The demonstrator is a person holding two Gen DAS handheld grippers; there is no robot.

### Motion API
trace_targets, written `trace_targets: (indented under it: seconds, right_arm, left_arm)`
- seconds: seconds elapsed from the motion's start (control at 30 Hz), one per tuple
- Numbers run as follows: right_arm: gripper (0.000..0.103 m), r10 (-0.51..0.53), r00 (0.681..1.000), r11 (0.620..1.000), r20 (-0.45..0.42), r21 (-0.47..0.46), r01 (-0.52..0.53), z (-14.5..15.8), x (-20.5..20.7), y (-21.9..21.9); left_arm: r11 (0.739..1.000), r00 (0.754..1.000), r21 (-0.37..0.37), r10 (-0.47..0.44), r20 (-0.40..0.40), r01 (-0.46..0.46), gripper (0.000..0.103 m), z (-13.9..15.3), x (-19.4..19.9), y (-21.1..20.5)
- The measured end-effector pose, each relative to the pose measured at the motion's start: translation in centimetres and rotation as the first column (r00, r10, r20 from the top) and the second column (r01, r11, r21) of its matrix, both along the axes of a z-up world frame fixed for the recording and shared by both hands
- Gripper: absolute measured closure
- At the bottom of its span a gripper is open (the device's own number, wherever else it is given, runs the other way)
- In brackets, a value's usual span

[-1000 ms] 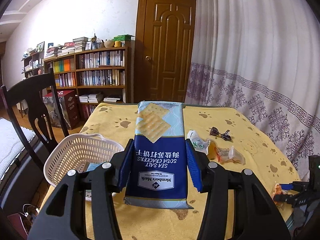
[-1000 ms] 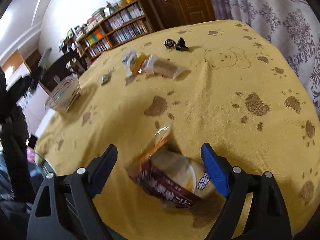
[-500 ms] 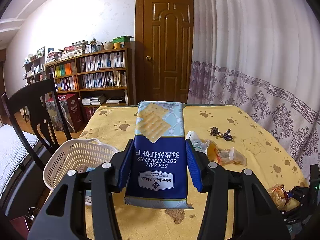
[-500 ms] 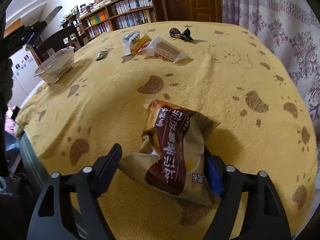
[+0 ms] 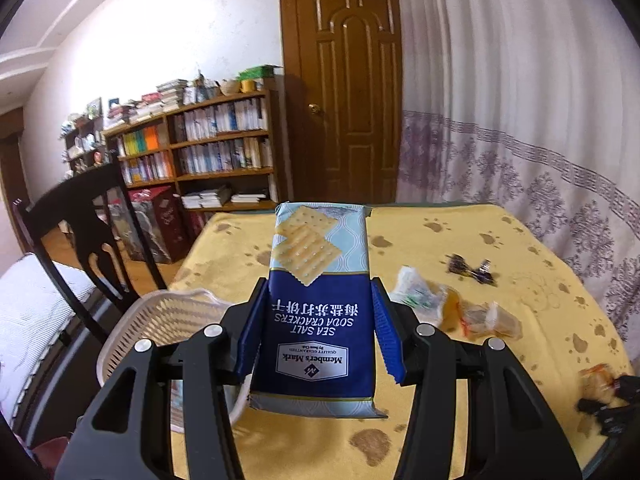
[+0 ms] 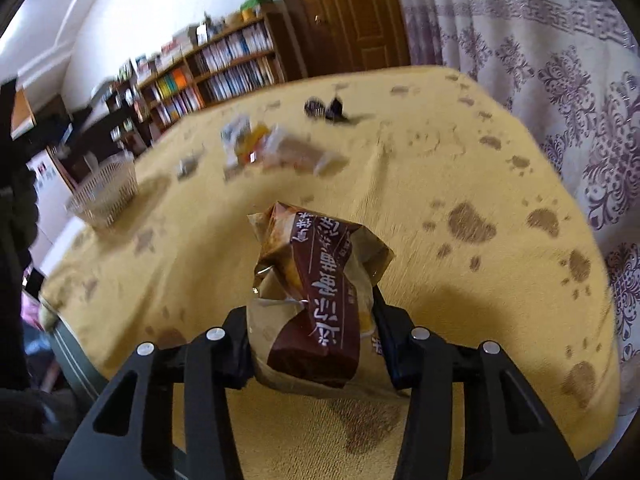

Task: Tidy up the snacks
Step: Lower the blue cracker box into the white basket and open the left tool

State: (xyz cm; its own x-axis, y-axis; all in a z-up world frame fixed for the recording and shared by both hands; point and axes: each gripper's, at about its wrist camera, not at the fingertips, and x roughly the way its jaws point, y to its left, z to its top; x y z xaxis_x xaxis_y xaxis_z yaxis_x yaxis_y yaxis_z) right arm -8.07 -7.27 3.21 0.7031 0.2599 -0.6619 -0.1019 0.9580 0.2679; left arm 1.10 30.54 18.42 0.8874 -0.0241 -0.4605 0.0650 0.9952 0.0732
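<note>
Brown snack bag [image 6: 316,300], loose a second ago, is now clamped and lifted by the right gripper [image 6: 312,344], while the left gripper [image 5: 316,340] still grips the crackers [image 5: 318,300] beside the basket [image 5: 160,332] at lower left.

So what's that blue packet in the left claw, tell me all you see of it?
The cracker pack is a long, flat sleeve of glossy plastic film. Its near part is dark blue with white print reading "Sea Salt Soda Crackers" and a Member's Mark badge, upside down to the camera; its far part is pale blue with pictured square crackers. The left gripper clamps its two long sides with blue pads, holding it above the tablecloth, beside the basket.
</note>
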Motion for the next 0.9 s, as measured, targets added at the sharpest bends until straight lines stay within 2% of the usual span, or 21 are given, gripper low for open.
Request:
trace_targets:
  seconds: [0.23, 0.4, 0.9]
  right_arm:
    - [0.056, -0.006, 0.997, 0.997, 0.076, 0.08, -0.001, 2.6, 1.0, -2.1]
    - [0.056, 0.02, 0.994, 0.994, 0.111, 0.106, -0.032, 3.7, 2.2, -1.7]
    - [0.056, 0.057, 0.99, 0.994, 0.13, 0.083, -0.068, 5.0, 3.2, 0.8]
  left_arm:
    - [0.994, 0.994, -0.014, 0.106, -0.001, -0.106, 0.052, 1.6, 0.9, 2.7]
    - [0.985, 0.985, -0.007, 0.175, -0.004, -0.175, 0.052, 1.9, 1.3, 4.5]
    - [0.972, 0.972, -0.03, 0.233, -0.03, -0.234, 0.052, 0.6, 2.9, 8.2]
